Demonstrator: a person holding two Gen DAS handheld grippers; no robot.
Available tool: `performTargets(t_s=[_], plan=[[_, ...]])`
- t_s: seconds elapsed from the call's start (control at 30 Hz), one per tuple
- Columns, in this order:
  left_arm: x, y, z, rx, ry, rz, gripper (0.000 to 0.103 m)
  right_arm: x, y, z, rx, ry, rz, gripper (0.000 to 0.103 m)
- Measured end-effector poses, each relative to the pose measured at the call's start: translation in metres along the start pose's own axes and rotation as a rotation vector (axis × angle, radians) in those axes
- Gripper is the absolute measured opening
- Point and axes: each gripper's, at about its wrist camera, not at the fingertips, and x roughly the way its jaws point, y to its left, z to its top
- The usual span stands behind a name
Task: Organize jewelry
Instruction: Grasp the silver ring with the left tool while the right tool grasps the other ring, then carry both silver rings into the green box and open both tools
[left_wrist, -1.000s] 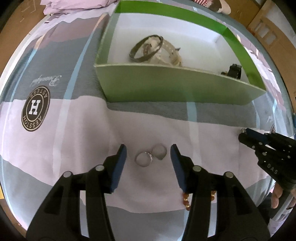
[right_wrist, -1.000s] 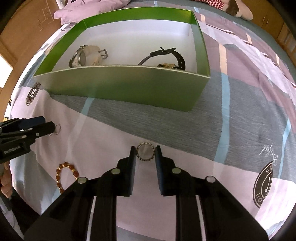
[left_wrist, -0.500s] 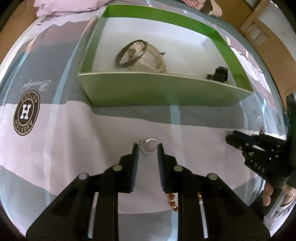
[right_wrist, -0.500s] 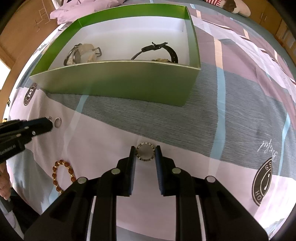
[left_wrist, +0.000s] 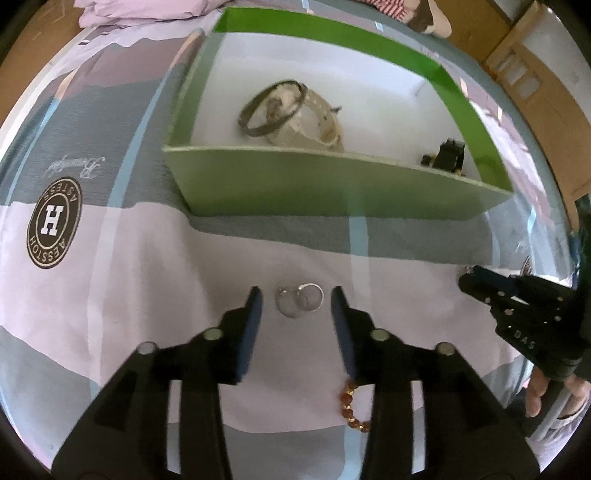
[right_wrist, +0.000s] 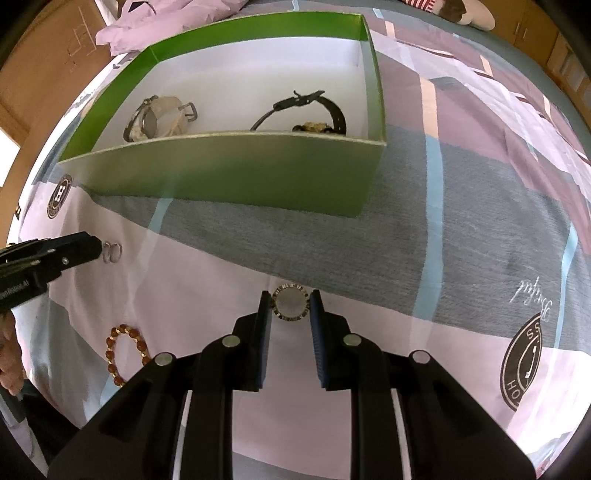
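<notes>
Left gripper (left_wrist: 295, 302) fingers spread around two silver rings (left_wrist: 300, 305) — right gripper (right_wrist: 290, 307) pinches a dark-rimmed ring (right_wrist: 290, 306).

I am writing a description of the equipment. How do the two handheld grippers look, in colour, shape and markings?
Both the left gripper and the right gripper are matte black, angular plastic. Each has two flat jaws lined with dark blue pads and round silver pins at the joints. The right gripper's side carries small white lettering. A bare hand shows below it; no cables or sleeves are visible.
</notes>
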Motion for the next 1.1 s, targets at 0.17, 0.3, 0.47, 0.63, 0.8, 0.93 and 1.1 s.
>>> performTargets(t_s=[0.17,0.3,0.47,0.63,0.8,0.93,1.1], plan=[[0.011,-0.006,-0.001,0.014,0.021,0.04,0.024,0.004,0.007,0.001,-0.02,0.005,-0.028,0.021],[0.007,-0.006,0.0,0.01,0.013,0.031,0.019,0.004,0.009,0.0,-0.035,0.003,-0.036,0.021],[-0.017,-0.003,-0.001,0.015,-0.034,-0.014,0.018,-0.012,0.006,0.003,-0.014,-0.03,0.01,0.021],[-0.035,-0.003,-0.002,0.023,-0.088,-0.018,0.018,-0.037,-0.002,0.012,0.021,-0.077,0.06,0.021],[-0.041,-0.006,-0.002,0.024,-0.118,0.032,0.018,-0.054,-0.014,0.02,0.039,-0.116,0.083,0.021],[-0.06,-0.013,0.0,0.047,-0.227,0.112,0.018,-0.069,-0.016,0.02,0.042,-0.174,0.084,0.021],[-0.092,-0.02,0.005,0.06,-0.403,0.169,0.018,-0.101,-0.01,0.022,0.022,-0.372,0.058,0.021]])
